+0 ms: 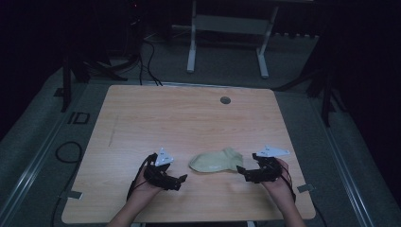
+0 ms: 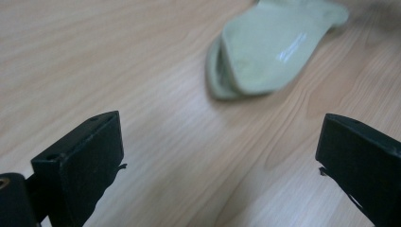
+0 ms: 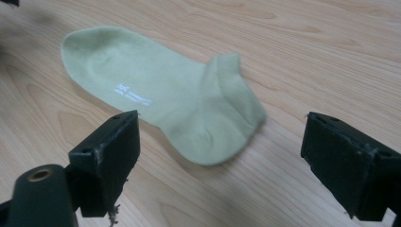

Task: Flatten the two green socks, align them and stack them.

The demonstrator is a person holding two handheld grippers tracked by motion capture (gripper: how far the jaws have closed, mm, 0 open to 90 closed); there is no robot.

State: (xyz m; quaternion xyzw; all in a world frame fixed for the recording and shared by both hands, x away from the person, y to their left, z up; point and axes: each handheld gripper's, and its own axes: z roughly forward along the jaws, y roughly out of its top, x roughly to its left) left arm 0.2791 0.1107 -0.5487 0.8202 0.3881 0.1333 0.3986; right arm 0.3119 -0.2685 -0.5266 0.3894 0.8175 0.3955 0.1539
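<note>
The left gripper [image 2: 217, 165] has its two black jaws spread wide in the left gripper view, with bare wood between them and nothing pinched. The sock [image 2: 272, 45] lies ahead of it, well clear of the tips. The right gripper [image 3: 220, 165] is likewise spread wide, holding nothing; in the right gripper view the sock [image 3: 165, 97] lies just ahead of the gap, its heel end reaching in between the jaw tips. Whether the left jaw touches the cloth I cannot tell.

From the high view the left gripper [image 1: 179, 179] and right gripper [image 1: 242, 171] sit on either side of the sock [image 1: 216, 161], each held in a hand [image 1: 142, 189] coming from the near edge of the table [image 1: 189, 113].

The sock is pale green, flat on the wood near the front edge, in the middle. Its long axis runs across the table, left to right: the rounded toe points toward the left gripper, the cuff and heel toward the right one. A small white print sits on its sole.
</note>
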